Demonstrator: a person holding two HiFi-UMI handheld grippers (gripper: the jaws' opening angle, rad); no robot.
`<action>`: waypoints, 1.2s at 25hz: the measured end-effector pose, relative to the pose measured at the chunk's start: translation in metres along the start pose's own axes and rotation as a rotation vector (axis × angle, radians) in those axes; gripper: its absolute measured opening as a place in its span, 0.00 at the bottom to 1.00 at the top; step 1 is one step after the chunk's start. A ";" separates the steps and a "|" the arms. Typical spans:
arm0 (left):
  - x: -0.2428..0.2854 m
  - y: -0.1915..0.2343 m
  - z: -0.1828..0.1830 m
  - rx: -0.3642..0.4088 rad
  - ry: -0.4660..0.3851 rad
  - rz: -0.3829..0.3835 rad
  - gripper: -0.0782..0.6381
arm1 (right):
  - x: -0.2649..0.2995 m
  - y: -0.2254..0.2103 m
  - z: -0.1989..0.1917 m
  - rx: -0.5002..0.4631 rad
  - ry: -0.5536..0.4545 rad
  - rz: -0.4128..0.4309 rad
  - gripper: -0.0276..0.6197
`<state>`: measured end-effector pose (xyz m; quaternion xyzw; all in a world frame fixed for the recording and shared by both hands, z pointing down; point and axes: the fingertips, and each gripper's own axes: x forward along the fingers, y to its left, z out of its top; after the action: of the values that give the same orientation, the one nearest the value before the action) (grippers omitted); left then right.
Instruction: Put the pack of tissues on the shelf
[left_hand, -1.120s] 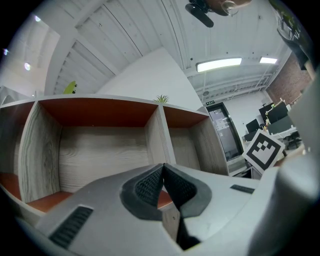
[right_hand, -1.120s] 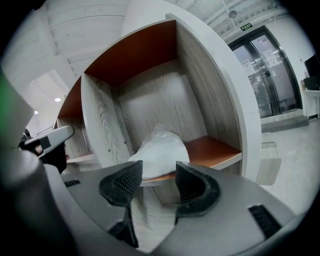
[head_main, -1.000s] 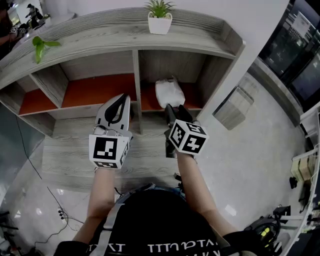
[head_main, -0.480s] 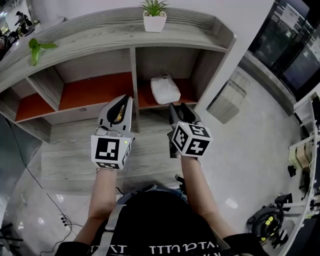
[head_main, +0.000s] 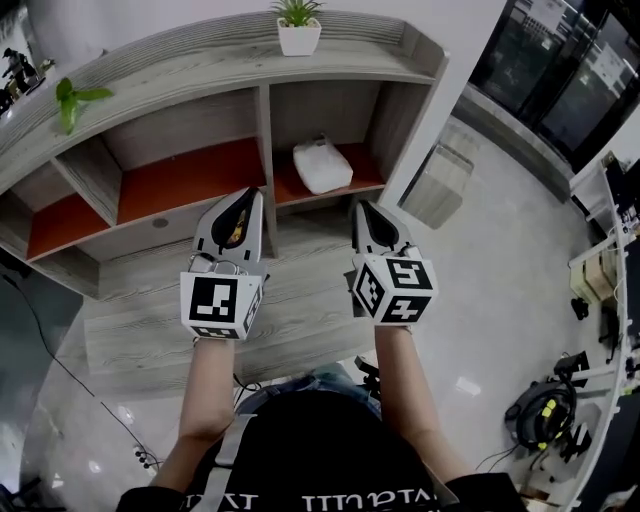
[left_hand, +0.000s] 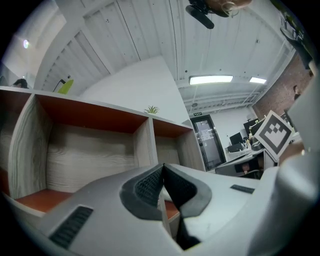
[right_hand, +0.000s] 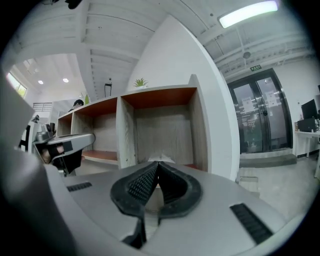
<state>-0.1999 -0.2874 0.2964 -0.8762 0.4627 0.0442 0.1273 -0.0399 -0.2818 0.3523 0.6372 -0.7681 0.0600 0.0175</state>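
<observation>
Nothing can be read clearly; the white print (head_main: 372, 497) on the person's black shirt (head_main: 320, 440) is illegible.

In the right gripper view the pack of tissues (right_hand: 161, 159) is mostly hidden behind the fingers (right_hand: 142, 184).

the person wears a black top (head_main: 310, 440) with white lettering and a grey strap (head_main: 228, 455). left gripper (head_main: 249, 193) and right gripper (head_main: 361, 206): pale grey shells, dark ribbed fingers (left_hand: 147, 186), each bearing a cube (head_main: 221, 303) of black-and-white square markers.

White pack of tissues (head_main: 322, 166) flat in shelf (head_main: 330, 75) cubby
</observation>
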 end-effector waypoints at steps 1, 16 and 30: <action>-0.003 0.000 0.002 -0.001 -0.003 -0.007 0.13 | -0.005 0.004 0.002 -0.015 -0.006 0.000 0.07; -0.019 -0.007 0.026 0.019 -0.064 -0.071 0.13 | -0.075 0.022 0.052 -0.234 -0.152 -0.085 0.07; -0.004 -0.025 0.051 0.087 -0.106 -0.012 0.13 | -0.087 -0.003 0.090 -0.336 -0.256 -0.027 0.07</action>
<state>-0.1795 -0.2570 0.2524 -0.8691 0.4514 0.0697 0.1900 -0.0166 -0.2075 0.2540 0.6379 -0.7548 -0.1505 0.0266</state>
